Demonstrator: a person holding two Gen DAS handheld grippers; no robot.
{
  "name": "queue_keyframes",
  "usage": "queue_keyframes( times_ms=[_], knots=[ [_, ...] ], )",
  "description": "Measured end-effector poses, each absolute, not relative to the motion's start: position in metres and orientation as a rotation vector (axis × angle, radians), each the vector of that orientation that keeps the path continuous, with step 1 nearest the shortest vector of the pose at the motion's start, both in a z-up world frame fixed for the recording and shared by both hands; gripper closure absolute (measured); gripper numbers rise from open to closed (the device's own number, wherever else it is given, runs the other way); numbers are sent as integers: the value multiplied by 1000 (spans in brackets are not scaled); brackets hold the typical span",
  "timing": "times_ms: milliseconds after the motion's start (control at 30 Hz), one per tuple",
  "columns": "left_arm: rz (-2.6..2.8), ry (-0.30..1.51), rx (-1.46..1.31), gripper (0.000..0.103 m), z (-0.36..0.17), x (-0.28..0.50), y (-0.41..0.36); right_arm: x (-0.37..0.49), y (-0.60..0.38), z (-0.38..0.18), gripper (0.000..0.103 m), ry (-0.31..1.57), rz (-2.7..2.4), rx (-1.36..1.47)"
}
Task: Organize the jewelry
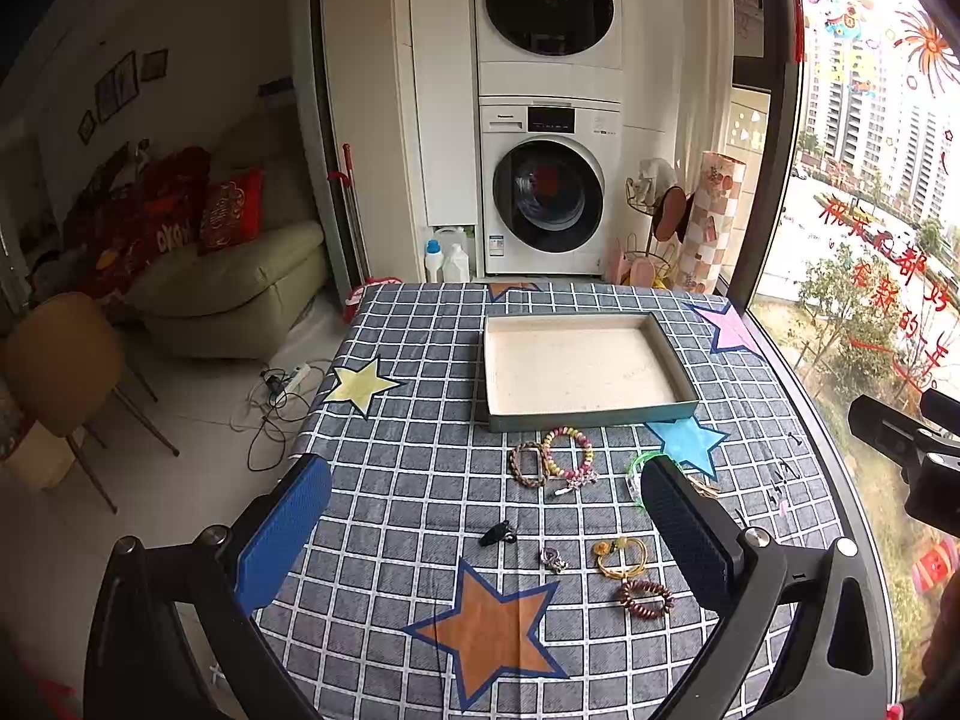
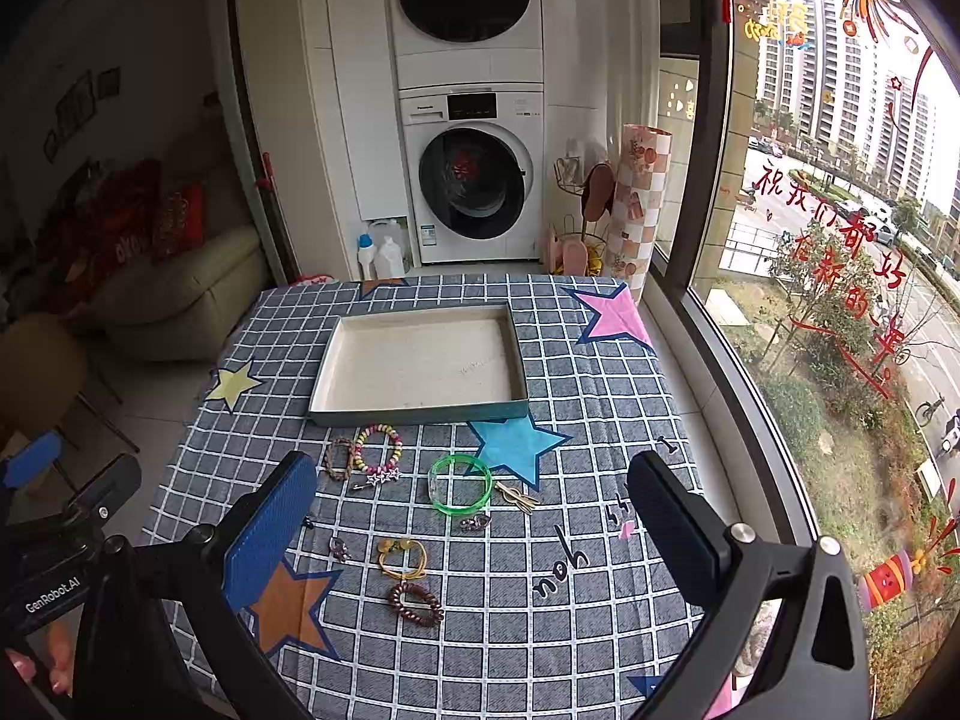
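An empty shallow grey tray (image 1: 672, 354) (image 2: 324, 387) lies on the checked tablecloth. In front of it lie a pink and yellow beaded bracelet (image 1: 591, 450) (image 2: 359, 450), a braided brown bracelet (image 1: 513, 465) (image 2: 330, 462), a green bangle (image 2: 435, 480), gold clips (image 2: 519, 498), a yellow hair tie (image 1: 636, 567) (image 2: 420, 567), a dark red coil tie (image 1: 630, 600) (image 2: 399, 600), a black clip (image 1: 498, 534) and small charms (image 1: 553, 559) (image 2: 339, 549). My left gripper (image 1: 486, 534) and right gripper (image 2: 471, 528) are open, empty, above the jewelry.
The table (image 1: 420, 480) stands by a large window (image 2: 840, 240) on the right. Stacked washing machines (image 1: 549, 192) stand behind it. A sofa (image 1: 228, 276), a chair (image 1: 54, 360) and floor cables (image 1: 276, 390) lie to the left.
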State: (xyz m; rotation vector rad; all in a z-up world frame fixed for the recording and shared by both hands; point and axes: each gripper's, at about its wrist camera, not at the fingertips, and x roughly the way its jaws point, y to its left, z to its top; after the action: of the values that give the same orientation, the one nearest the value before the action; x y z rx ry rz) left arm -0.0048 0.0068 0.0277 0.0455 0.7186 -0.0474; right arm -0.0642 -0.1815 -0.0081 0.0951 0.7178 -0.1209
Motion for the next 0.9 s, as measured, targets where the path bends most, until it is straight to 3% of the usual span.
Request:
queue_keyframes(
  times_ms=[900],
  knots=[
    [-48,720,44,0,27,-6,6,-64,-178,-9,0,722,-117,97]
  ],
)
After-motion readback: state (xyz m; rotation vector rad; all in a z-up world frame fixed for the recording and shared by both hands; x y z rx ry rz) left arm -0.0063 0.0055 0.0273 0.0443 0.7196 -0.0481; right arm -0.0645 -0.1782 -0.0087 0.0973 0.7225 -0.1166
